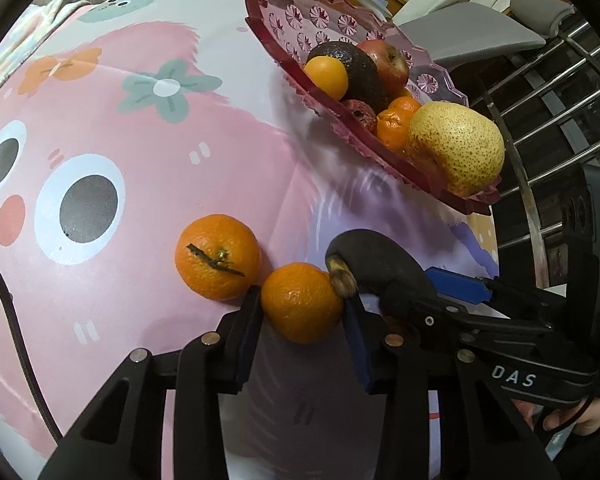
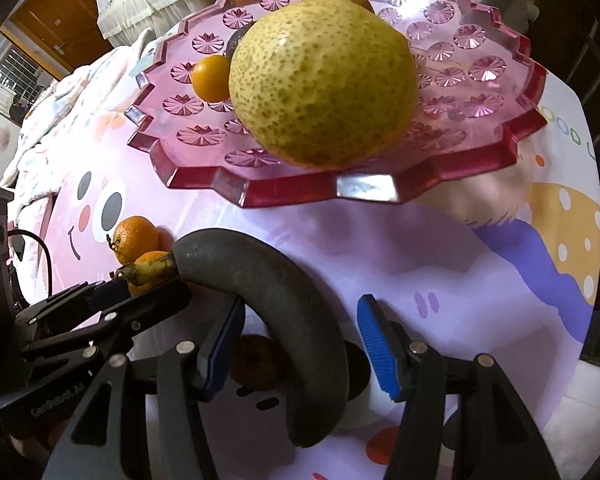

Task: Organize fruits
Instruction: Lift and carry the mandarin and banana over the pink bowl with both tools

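A pink glass fruit plate (image 1: 284,24) (image 2: 380,188) holds a big yellow pear (image 1: 456,146) (image 2: 322,80), an avocado (image 1: 352,68), an apple (image 1: 384,58) and small oranges (image 1: 326,76). My left gripper (image 1: 300,304) is shut on a mandarin (image 1: 300,302) on the pink cartoon cloth. A second mandarin (image 1: 218,256) (image 2: 134,238) lies just left of it. My right gripper (image 2: 300,336) is open around a blackened banana (image 2: 296,312) (image 1: 380,264), whose stem touches the held mandarin. Its left pad touches the banana; the right pad stands apart.
The plate stands near the table's right edge, by metal rails (image 1: 560,92) and a grey chair (image 1: 472,28). A black cable (image 1: 16,320) runs down the left. Another dark round fruit (image 2: 256,362) lies under the banana between the right gripper's fingers.
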Available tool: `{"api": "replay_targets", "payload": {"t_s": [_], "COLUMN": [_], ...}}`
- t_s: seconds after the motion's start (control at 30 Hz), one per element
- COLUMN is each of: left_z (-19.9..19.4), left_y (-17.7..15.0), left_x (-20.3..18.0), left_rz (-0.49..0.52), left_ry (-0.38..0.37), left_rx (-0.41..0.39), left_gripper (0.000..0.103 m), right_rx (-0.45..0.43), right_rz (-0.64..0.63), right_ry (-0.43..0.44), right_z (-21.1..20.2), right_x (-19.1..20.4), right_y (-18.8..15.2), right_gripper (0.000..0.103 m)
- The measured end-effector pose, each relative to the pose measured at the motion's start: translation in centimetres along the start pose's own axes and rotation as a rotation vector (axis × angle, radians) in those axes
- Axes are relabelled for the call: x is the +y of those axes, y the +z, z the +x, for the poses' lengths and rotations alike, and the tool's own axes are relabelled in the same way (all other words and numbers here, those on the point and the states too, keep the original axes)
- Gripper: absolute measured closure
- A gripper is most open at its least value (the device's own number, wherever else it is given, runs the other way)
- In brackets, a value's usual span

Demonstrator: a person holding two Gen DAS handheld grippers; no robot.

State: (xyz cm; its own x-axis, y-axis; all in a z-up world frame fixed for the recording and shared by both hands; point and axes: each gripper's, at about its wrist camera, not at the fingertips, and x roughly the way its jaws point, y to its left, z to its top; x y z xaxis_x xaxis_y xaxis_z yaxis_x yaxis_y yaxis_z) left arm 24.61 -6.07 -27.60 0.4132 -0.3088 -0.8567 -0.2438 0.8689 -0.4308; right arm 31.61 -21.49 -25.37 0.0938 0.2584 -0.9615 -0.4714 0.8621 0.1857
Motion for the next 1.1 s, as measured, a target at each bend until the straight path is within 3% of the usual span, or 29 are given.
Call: {"api": "replay_targets", "payload": {"t_s": [0.13, 0.23, 0.33, 0.63, 1.1], "left_z": [-0.4, -0.7, -1.2, -3.4, -7.6], "left_y": [-0.4, -0.7, -1.0, -1.5, -0.1], "left_x": [0.5, 0.8, 1.1, 1.5, 2.8], "left_rz": [-0.007, -0.018, -0.021, -0.020, 0.049], "left_ry": [-0.004, -0.010, -0.013, -0.035, -0.062], "left_rx": [0.002, 0.000, -0.008, -0.060, -0.138], "left_gripper": [0.066, 0.066, 0.066, 0.066, 0.066], "right_rx": [-0.007, -0.010, -0.014, -0.026, -0.083], "right_rz": [-0.057, -0.083, -0.103, -0.048, -0.021], "right_ry": [-0.021, -0.010, -0.015, 0.027, 0.012], "right_z": [0.2, 0.2, 0.2, -0.4, -3.5], "right_x": [0.9, 1.2, 1.4, 0.5, 1.9], "right_y": [0.0, -0.2, -0.4, -0.9, -3.0], "right_gripper": [0.047, 0.057, 0.060, 0.070, 0.075]}}
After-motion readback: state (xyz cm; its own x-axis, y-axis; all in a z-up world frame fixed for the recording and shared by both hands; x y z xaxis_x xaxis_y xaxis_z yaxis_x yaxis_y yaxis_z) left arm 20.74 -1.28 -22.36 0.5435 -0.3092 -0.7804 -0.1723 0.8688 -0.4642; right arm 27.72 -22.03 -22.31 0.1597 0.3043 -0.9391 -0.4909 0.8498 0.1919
